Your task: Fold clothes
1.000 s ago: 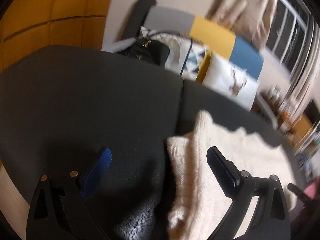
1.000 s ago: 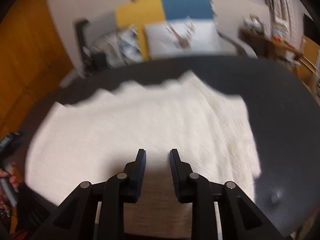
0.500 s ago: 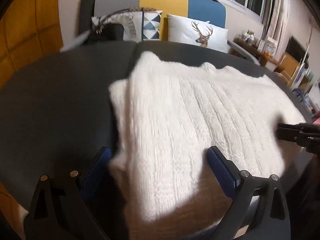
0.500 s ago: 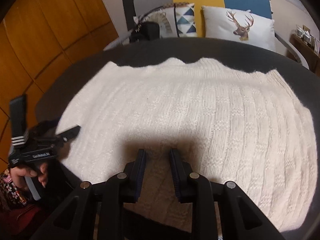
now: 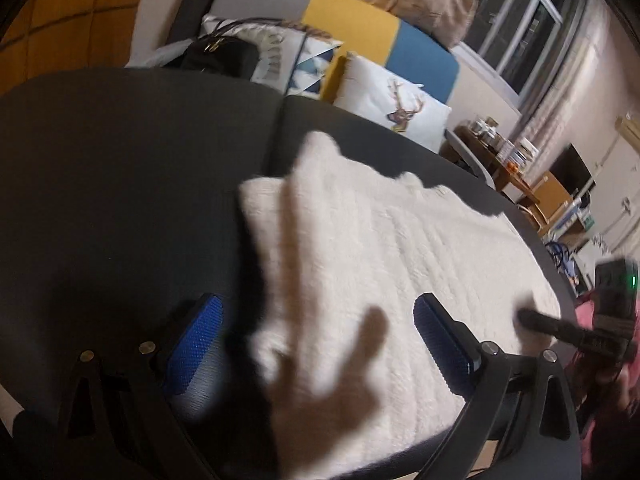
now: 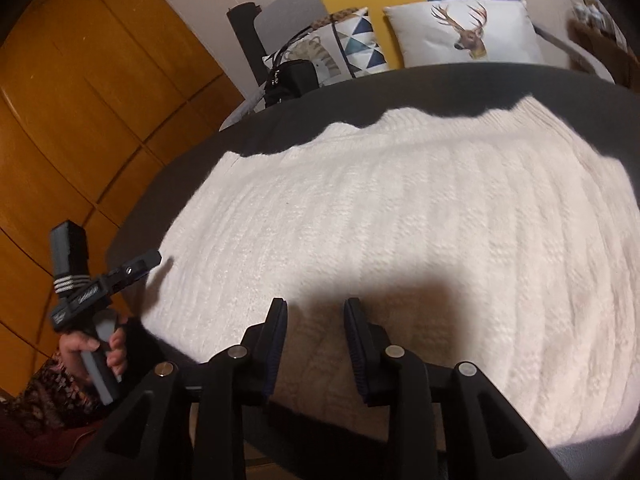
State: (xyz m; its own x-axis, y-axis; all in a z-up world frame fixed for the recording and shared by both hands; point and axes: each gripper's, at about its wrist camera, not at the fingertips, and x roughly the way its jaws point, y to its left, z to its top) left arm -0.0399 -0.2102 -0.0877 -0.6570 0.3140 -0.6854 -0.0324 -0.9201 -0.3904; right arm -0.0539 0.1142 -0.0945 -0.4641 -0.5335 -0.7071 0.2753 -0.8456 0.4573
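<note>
The white sweater (image 6: pixel 400 240) lies spread flat across the dark table (image 5: pixel 120 180), reaching its near edge. Left tongs (image 5: pixel 316 344) gape wide over the sweater's left edge; right tongs (image 6: pixel 314 344), slightly parted, hover empty. Whether folded already or awaiting folds is unclear

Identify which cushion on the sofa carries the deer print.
The plain white cushion, rightmost against the blue backrest panel; the cushion beside it shows coloured triangles instead.

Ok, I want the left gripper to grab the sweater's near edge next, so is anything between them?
Nothing visible. The left gripper is open, with the white sweater spread on the dark surface between its fingers; only a shadow crosses the knit.
</note>
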